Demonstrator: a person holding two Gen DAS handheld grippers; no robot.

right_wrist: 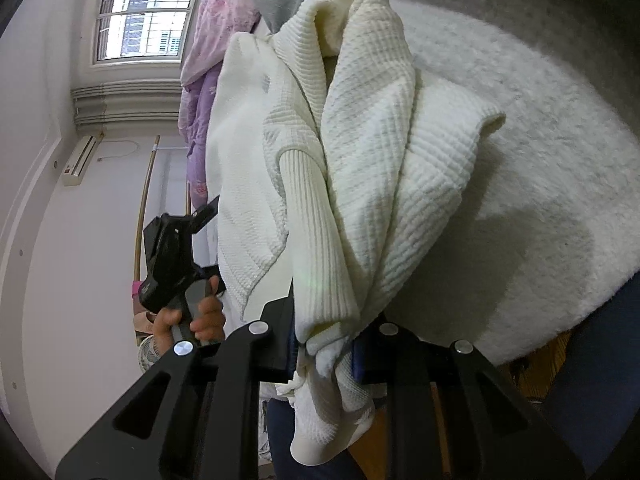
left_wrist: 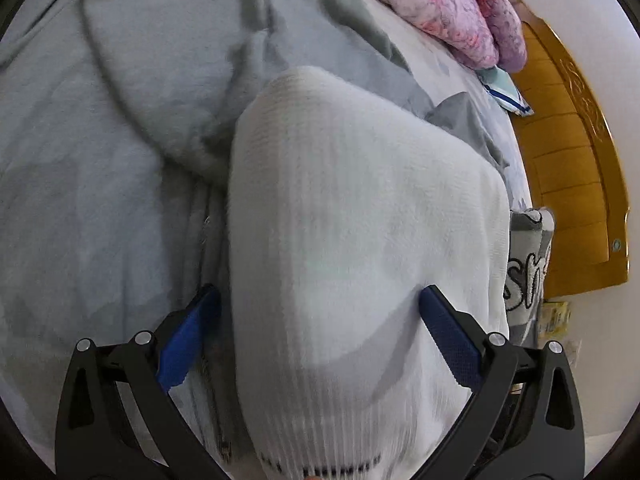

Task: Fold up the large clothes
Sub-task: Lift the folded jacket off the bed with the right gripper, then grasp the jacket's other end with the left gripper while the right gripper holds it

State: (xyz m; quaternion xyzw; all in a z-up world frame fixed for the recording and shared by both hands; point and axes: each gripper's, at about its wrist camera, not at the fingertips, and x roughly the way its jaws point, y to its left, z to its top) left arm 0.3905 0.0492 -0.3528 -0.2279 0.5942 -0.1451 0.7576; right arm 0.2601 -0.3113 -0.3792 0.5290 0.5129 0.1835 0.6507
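A cream-white ribbed knit sweater [right_wrist: 360, 140] hangs bunched from my right gripper [right_wrist: 324, 356], whose jaws are shut on a fold of it. The same sweater [left_wrist: 340, 240] fills the middle of the left wrist view, lying between the blue pads of my left gripper [left_wrist: 316, 320], which stands wide open around it without pinching. A grey zip garment [left_wrist: 120, 140] is spread on the bed under and left of the sweater. The left gripper also shows in the right wrist view [right_wrist: 172, 256], held in a hand.
A pink-purple floral quilt [left_wrist: 448, 4] lies at the bed's far end. A yellow wooden headboard [left_wrist: 568, 152] stands at right. A white fluffy blanket [right_wrist: 520, 160] covers the bed near the right gripper. A window [right_wrist: 148, 12] and white wall are at left.
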